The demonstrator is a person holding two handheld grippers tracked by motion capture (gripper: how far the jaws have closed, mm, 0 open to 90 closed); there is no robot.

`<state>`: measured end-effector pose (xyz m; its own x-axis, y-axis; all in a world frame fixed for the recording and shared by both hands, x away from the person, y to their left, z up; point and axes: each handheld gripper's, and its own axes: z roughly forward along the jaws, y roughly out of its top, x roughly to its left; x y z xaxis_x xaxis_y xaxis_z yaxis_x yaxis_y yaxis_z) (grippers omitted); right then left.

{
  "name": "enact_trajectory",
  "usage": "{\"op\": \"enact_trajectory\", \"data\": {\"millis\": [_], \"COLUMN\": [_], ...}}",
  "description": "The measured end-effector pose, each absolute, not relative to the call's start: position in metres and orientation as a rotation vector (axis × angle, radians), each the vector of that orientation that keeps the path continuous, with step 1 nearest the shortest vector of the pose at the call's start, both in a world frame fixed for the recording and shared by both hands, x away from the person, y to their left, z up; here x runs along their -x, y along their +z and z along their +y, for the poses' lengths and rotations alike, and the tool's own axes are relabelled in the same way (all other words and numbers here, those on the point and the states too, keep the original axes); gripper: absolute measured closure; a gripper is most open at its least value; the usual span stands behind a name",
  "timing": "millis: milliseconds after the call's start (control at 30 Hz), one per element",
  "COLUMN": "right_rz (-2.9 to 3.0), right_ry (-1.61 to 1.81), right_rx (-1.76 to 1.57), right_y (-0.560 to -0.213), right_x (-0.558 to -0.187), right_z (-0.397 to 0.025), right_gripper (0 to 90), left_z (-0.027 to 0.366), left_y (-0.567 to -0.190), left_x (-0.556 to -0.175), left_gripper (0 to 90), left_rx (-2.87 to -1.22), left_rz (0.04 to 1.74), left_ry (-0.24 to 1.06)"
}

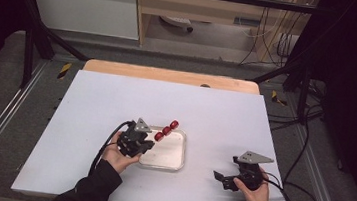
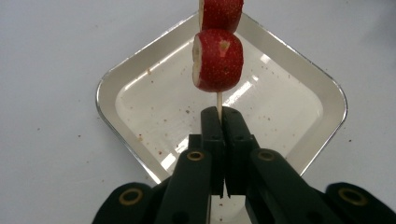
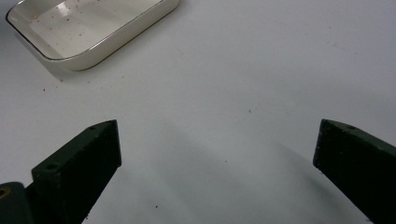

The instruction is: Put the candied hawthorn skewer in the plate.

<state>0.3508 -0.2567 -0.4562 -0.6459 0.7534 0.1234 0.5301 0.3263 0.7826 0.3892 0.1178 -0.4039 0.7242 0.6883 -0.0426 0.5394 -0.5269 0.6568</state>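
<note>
A thin wooden skewer [image 2: 218,100] carries red fruit pieces [image 1: 166,130], the nearest one [image 2: 218,60] cut to show pale flesh. My left gripper [image 2: 219,116] is shut on the skewer's bare end and holds it over a white square tray [image 2: 116,79]. In the high view that gripper [image 1: 147,145] sits at the tray's [image 1: 176,164] left rim, with three fruit pieces rising up and to the right. My right gripper [image 1: 222,177] rests low at the table's front right, open, with bare white tabletop between its jaws [image 3: 215,154]. The tray [image 3: 112,42] lies beyond it.
The tray holds only small red-brown specks. The white board [image 1: 116,99] covers a wooden table whose far edge [image 1: 169,74] shows behind it. Cables trail from both grippers toward the front edge. Black frame legs and floor cables surround the table.
</note>
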Motion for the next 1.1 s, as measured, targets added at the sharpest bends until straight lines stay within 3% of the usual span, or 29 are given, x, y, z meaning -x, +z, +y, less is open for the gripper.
{"op": "enact_trajectory", "data": {"millis": [533,1100], "right_rz": [2.325,2.322], "right_ry": [1.218,1.221], "right_rx": [-1.159,-1.162], "right_y": [-0.452,-0.451], "right_x": [-0.348,-0.348], "right_z": [-0.263,-0.263], "right_gripper": [1.4,1.4], "left_z": [0.104,0.107], "left_y": [-0.425,-0.428], "left_x": [-0.387,-0.387], "left_gripper": [88.5,87.1], "left_rx": [-2.393,-2.385], "left_rz": [0.951,0.962], "left_ry": [0.264,0.272]}}
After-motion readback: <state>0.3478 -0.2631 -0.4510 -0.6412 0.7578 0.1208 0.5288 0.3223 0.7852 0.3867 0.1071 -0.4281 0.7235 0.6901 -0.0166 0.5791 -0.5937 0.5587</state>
